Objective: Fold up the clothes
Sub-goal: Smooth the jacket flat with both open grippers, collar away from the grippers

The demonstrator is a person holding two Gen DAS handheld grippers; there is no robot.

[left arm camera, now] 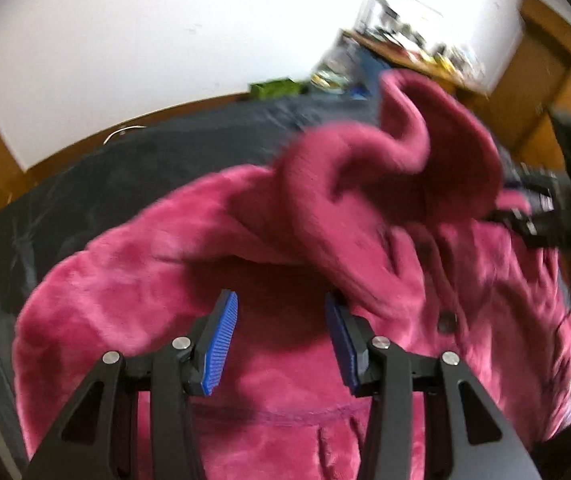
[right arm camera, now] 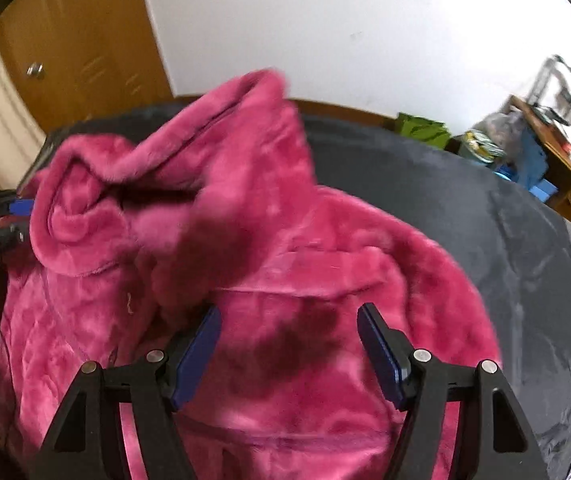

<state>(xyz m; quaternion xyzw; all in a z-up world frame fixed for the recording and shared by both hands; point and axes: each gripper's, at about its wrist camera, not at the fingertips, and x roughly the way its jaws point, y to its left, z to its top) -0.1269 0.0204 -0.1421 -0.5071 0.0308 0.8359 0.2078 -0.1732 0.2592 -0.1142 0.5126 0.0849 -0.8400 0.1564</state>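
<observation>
**Magenta fleece on dark cover, both grippers above it**

Magenta plush fleece garment, soft-piled, with a button placket down its front: spread over the dark grey fabric-covered surface. One part of it, the sleeve or the collar, I cannot tell which through the blur, stands bunched and raised above the flat body of the garment.

My left gripper, black frame with blue ribbed pads: pointing steeply down over the fleece, its jaws standing moderately apart with nothing between them. A fold of the raised cloth lies just beside its right pad; whether they touch I cannot tell.

My right gripper, same make: jaws parted wider, over the fleece body, its shadow dark on the pile below. Nothing clamped between them.

Round dark button: on the placket, to the right of the left gripper.

Background items: white wall; wooden door with a metal knob; cluttered wooden table; green bag at the base of the wall.
</observation>
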